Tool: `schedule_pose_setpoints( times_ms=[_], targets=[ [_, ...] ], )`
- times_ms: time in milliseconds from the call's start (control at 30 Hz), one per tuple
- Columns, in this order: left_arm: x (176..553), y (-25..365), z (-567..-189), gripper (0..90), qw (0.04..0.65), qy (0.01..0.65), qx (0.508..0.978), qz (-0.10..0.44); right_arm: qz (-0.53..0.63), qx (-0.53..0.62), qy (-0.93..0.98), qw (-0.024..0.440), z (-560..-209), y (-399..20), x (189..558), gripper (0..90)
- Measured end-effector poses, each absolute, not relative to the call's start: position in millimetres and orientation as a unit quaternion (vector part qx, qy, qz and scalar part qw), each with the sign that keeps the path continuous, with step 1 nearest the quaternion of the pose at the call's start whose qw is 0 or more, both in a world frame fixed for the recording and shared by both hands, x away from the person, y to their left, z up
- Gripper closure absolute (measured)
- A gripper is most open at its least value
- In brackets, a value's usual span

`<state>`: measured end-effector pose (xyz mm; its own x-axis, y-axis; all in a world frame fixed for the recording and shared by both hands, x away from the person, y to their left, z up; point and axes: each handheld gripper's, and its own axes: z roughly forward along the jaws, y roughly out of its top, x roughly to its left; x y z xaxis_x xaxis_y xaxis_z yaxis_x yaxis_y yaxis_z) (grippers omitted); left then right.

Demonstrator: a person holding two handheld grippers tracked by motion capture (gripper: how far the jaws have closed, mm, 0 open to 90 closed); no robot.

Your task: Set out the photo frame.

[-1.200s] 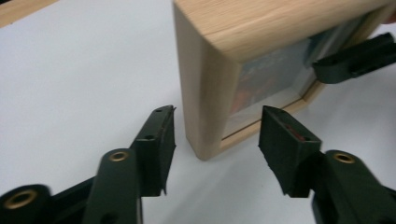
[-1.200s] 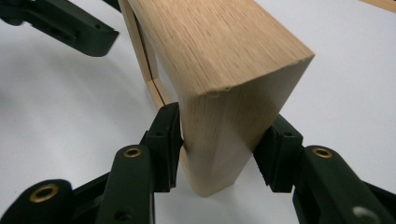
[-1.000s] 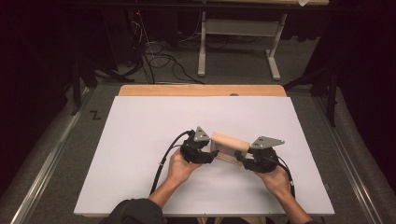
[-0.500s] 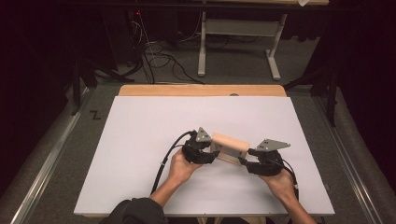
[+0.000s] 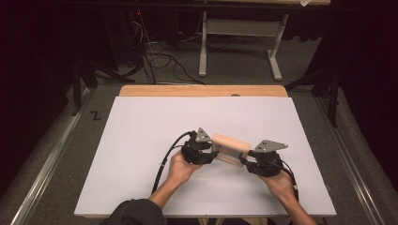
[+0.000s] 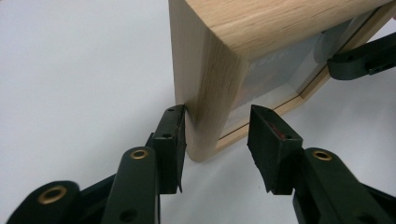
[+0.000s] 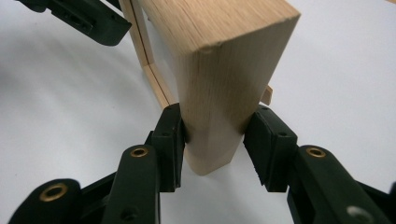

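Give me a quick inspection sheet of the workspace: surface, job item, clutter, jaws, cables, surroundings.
Surface: white sheet on a wooden table.
Job's things: wooden picture frame, on edge between the grippers.
Clutter: nothing seen.
Grippers: left gripper, jaws just closing, one pad on the frame's end, the other apart; right gripper, both pads pressing the other end.
Cables: black cable trails from the left gripper; loose cables on the floor.
Surroundings: dark room, white stand beyond the table.

Left gripper (image 5: pixel 212 155) half-closing (one pad touching) — right gripper (image 5: pixel 246 161) clamped, both pads pressing.
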<state>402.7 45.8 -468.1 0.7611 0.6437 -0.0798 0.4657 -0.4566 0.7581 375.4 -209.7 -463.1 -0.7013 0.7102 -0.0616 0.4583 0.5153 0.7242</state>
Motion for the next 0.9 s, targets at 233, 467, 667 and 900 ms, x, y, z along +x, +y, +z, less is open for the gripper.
schedule_pose_setpoints(
  times_ms=[233, 467, 667, 900],
  targets=[
    [399.5, 53.9, -465.0, 59.5, 0.397, 0.339, 0.845, 0.116, 0.361, 0.335, 0.852, 0.176, -464.4, -200.1, 377.5, 59.3],
    [394.4, 63.4, -463.3, 60.7, 0.399, 0.342, 0.842, 0.118, 0.368, 0.332, 0.852, 0.168, -464.7, -194.4, 382.8, 58.7],
    [390.3, 68.1, -462.8, 61.6, 0.401, 0.340, 0.843, 0.115, 0.368, 0.333, 0.852, 0.169, -465.1, -189.8, 387.1, 56.2],
    [392.0, 69.6, -463.3, 62.0, 0.408, 0.339, 0.840, 0.113, 0.376, 0.340, 0.847, 0.159, -465.9, -192.0, 391.8, 55.5]
  ],
)
